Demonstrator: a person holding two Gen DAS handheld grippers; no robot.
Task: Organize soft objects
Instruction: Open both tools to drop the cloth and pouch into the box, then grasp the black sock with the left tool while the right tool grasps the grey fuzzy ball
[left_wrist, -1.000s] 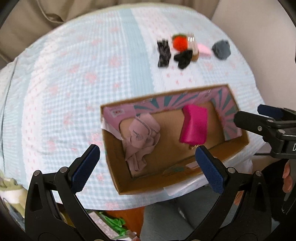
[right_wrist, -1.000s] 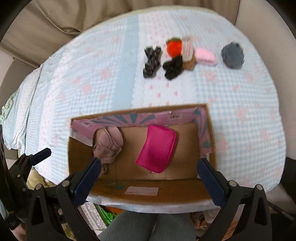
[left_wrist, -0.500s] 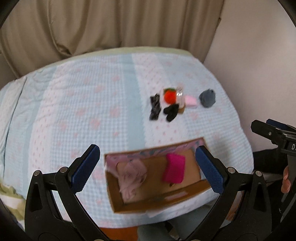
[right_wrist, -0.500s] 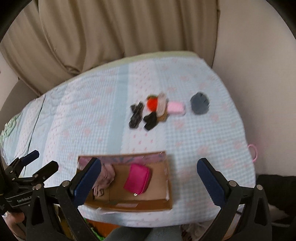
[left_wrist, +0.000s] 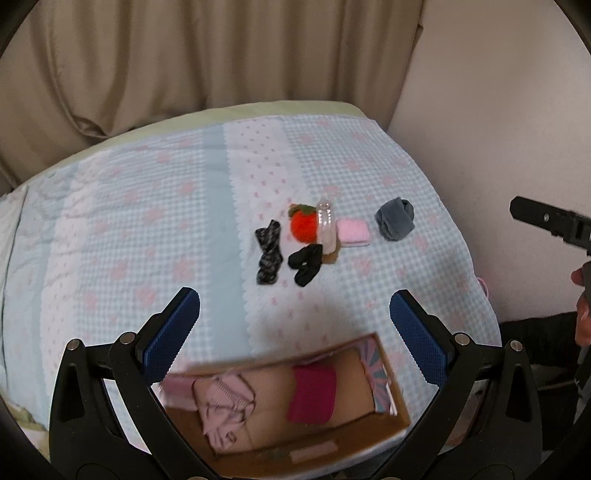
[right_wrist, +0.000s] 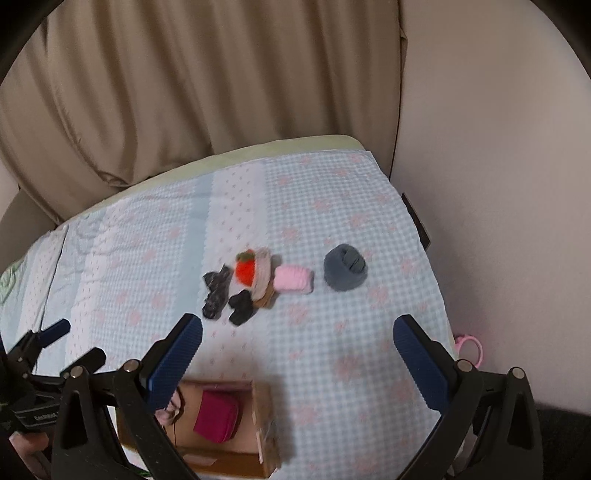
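A cardboard box (left_wrist: 399, 410) sits at the bed's near edge and holds a pale pink garment (left_wrist: 225, 406) and a magenta pouch (left_wrist: 312, 393); the box (right_wrist: 264, 424) and the pouch (right_wrist: 216, 415) also show in the right wrist view. Farther on the bed lie a patterned dark sock (left_wrist: 269, 252), a black sock (left_wrist: 306, 263), an orange plush fruit (left_wrist: 303, 226), a clear bottle (left_wrist: 326, 226), a pink pad (left_wrist: 354, 232) and a grey rolled sock (left_wrist: 395, 218). The grey sock (right_wrist: 345, 272) shows in the right view too. My left gripper (left_wrist: 293, 338) and right gripper (right_wrist: 297, 363) are open and empty, above the bed.
The bed has a light blue checked cover (left_wrist: 147, 229). Beige curtains (left_wrist: 184, 55) hang behind it and a plain wall (left_wrist: 498, 92) runs along its right side. A pink loop (right_wrist: 469, 347) hangs at the bed's right edge.
Both grippers have risen and pulled back from the box, tilting up. The box now sits low in both views and the curtains and wall have come into view.
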